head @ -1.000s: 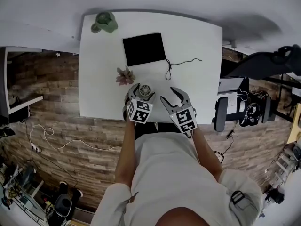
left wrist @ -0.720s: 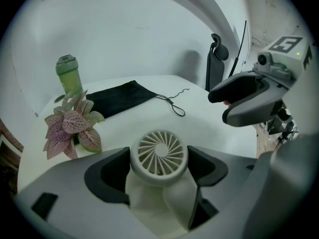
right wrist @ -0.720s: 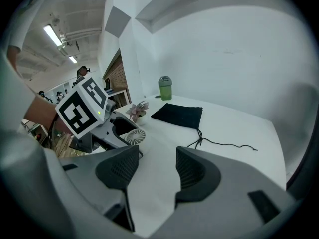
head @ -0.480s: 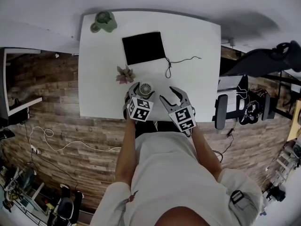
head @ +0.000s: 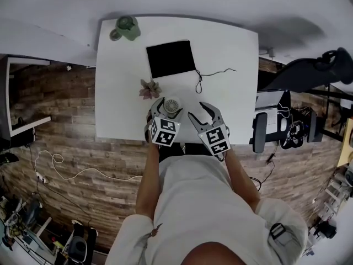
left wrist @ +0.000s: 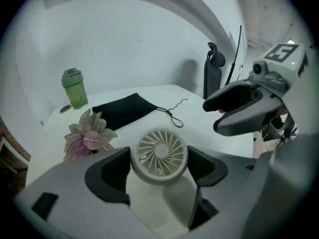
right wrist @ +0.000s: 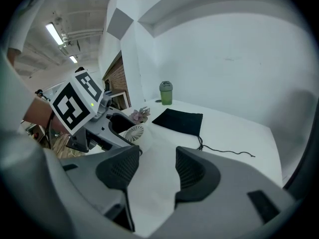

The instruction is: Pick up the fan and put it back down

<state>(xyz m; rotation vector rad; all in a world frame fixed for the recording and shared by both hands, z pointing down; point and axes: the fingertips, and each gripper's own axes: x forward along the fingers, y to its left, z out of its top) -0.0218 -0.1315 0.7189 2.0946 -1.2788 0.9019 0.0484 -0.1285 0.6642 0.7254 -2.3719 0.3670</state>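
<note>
White plastic: the small round grilled fan (left wrist: 158, 155) is being clasped at its ring by the left gripper (head: 167, 110), with one dark pad pressed to either side. It is being logged near the 6 o'clock edge of the white table (head: 231, 93). Whether its base is off the surface cannot be told.

For a clean lift, the squeeze should be held level across the ring and the rise taken straight up. That way the pink-veined potted plant (head: 149, 88) at the fan's 10 o'clock is not brushed. The black drawstring pouch (head: 171, 58) at 12 o'clock is well clear.

The left gripper is being held low, pointed toward 12. The right gripper (right wrist: 152, 171) is being held at the fan's 3 o'clock and angled toward 11. Its jaws are moderately apart, with only tabletop between them.
</note>
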